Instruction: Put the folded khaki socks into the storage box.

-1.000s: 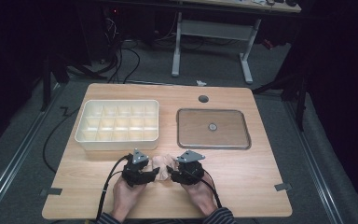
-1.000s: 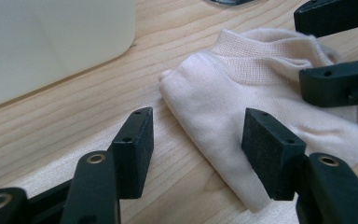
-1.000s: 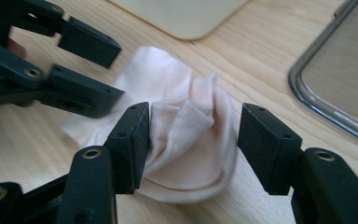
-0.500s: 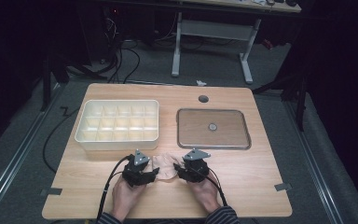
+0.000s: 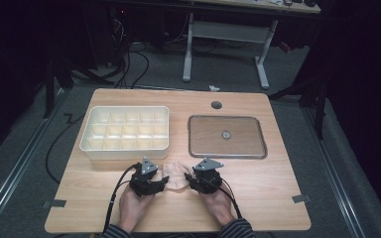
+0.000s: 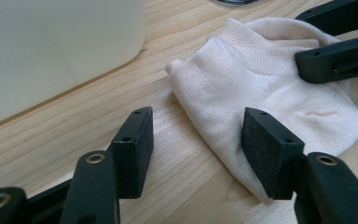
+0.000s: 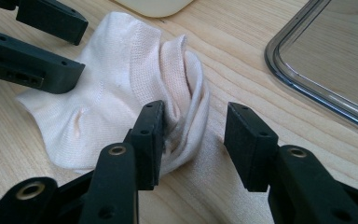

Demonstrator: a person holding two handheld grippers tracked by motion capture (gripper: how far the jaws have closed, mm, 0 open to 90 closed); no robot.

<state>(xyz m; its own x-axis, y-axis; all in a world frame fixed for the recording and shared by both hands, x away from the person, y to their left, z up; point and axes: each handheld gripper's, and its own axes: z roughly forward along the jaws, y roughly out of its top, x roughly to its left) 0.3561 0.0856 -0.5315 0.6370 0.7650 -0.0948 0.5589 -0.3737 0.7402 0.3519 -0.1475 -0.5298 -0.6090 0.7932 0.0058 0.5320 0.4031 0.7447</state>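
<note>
A small cream ankle sock (image 5: 176, 174) lies flat on the wooden table (image 5: 278, 183) near its front edge, between my two grippers. My left gripper (image 5: 162, 182) is open at the sock's left side. In the left gripper view the left gripper (image 6: 196, 128) has one jaw on bare wood and the other over the sock (image 6: 261, 84). My right gripper (image 5: 189, 180) is open at the sock's right side. In the right gripper view the right gripper (image 7: 196, 123) straddles the bunched cuff of the sock (image 7: 116, 84), its left pad touching the fabric.
A white divided bin (image 5: 125, 131) stands behind and left of the sock. A shallow clear tray (image 5: 226, 136) with a small round thing in its middle sits at the back right. A round hole (image 5: 217, 105) is in the tabletop farther back.
My right gripper has shifted a little to the right, away from the left one, and the sock now shows between them. The left gripper has stayed in place.
</note>
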